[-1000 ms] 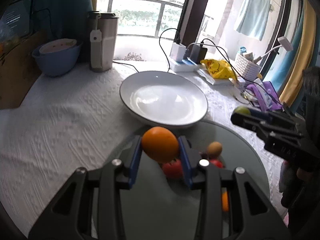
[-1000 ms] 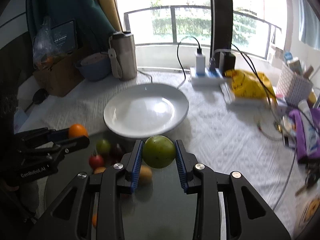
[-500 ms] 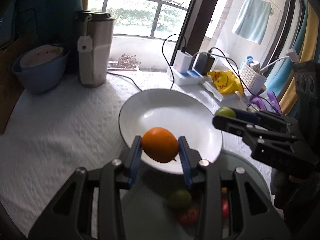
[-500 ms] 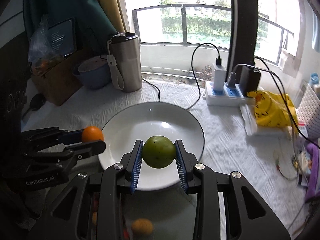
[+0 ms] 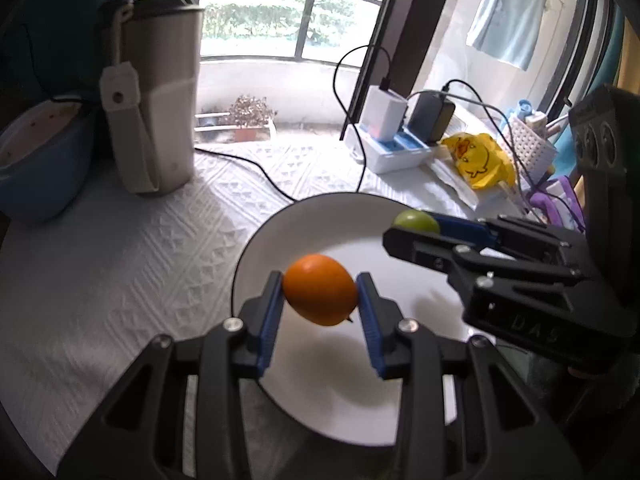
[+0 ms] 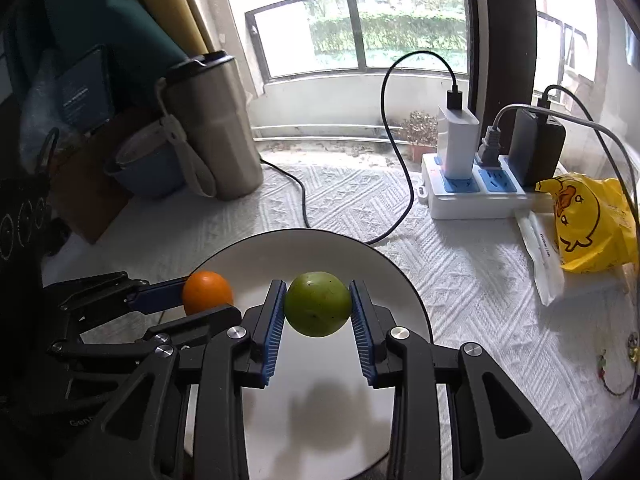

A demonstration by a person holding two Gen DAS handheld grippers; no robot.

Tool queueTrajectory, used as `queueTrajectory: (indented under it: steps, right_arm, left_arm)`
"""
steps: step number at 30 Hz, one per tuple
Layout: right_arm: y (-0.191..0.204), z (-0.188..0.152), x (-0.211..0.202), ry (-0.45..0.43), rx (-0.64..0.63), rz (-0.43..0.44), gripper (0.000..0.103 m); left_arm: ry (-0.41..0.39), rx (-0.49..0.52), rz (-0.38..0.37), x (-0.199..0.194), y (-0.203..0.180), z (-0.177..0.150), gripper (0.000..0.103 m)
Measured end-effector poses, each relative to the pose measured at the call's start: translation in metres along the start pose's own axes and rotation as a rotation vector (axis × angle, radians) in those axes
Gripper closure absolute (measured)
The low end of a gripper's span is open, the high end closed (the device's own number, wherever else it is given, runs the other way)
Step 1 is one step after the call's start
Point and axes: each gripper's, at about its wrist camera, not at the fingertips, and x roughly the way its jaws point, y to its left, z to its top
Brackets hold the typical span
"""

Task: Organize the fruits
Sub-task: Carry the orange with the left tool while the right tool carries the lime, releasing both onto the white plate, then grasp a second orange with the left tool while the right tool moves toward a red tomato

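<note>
Left tool (image 5: 320, 294) clenched on orange fruit (image 5: 320, 289), held above white plate (image 5: 340, 412), not touching it. Right tool (image 6: 318, 304) clenched on green fruit (image 6: 318, 304), also hovering over the plate's near half, beside the left. Plate bare, resting on cloth-covered surface (image 6: 460, 280). Step in hand: delivery of both fruits. Next, probably: lower each close to the dish, keep them apart, then ease the grip gently, since round fruit may roll.
</note>
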Motion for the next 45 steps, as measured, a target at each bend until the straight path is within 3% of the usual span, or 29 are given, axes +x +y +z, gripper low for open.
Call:
queueTrajectory:
  steps: [13, 16, 20, 32, 45]
  right_arm:
    - [-0.005, 0.0, 0.013, 0.023, 0.019, -0.03, 0.068]
    - [-0.007, 0.001, 0.013, 0.03, 0.029, -0.027, 0.056]
    - [-0.007, 0.002, 0.006, 0.017, 0.028, -0.048, 0.055]
    - [0.002, -0.01, -0.043, -0.034, 0.034, -0.087, 0.054]
    - [0.018, -0.041, -0.108, -0.092, 0.033, -0.093, 0.054]
  left_arm:
    - [0.013, -0.036, -0.006, 0.011, 0.011, 0.003, 0.064]
    - [-0.004, -0.04, -0.006, 0.006, 0.01, 0.005, 0.064]
    - [-0.019, -0.052, -0.018, -0.004, 0.01, 0.007, 0.061]
    - [-0.092, -0.061, -0.025, -0.054, -0.007, 0.001, 0.059]
    - [-0.141, -0.056, -0.034, -0.107, -0.038, -0.031, 0.059]
